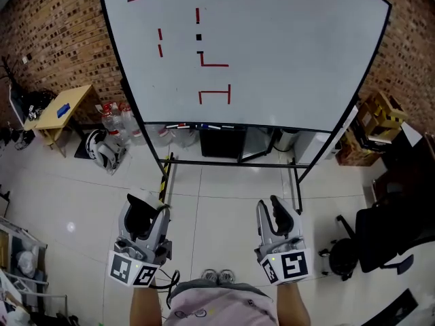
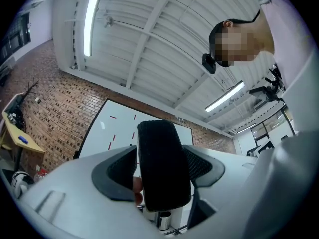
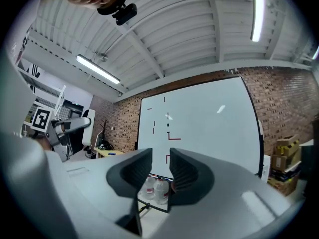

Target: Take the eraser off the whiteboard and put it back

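Black eraser (image 2: 162,166) stood upright, gripped in the left gripper's (image 1: 145,208) jaws. The whiteboard (image 1: 285,53) lay far ahead, well apart. The right gripper (image 1: 272,208) was alongside, its jaws narrowly parted, holding nothing.

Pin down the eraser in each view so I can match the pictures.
Head view: lower left, the black eraser sits in the left gripper.
Left gripper view: bottom centre, the eraser stands upright, gripped between the jaws.
Right gripper view: the eraser cannot be made out.
Shared landmark: the whiteboard with red marks, seen in all three.
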`<action>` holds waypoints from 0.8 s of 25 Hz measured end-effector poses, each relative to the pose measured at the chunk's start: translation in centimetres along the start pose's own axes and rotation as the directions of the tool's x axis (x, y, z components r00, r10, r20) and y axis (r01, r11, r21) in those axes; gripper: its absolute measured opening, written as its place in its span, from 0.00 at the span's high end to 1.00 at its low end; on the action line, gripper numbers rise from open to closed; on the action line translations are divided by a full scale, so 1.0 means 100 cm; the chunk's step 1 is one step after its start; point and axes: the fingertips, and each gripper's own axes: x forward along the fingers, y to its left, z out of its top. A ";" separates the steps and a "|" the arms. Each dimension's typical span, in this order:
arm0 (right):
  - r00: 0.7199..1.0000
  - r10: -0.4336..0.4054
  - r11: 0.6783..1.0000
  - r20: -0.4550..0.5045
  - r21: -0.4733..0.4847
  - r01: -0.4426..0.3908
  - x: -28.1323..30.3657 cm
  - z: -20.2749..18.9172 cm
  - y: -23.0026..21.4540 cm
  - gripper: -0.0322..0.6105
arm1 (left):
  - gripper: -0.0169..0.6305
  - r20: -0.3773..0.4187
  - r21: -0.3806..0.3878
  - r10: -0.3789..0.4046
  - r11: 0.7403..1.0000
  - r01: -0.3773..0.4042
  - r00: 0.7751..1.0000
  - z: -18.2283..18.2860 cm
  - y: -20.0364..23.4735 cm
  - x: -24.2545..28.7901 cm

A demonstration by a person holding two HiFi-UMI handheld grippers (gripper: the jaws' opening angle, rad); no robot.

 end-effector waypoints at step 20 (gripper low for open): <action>0.998 0.014 1.000 0.062 -0.007 -0.013 -0.012 0.022 0.019 0.79 | 0.52 0.071 0.020 0.010 1.000 -0.012 0.997 0.036 0.004 -0.016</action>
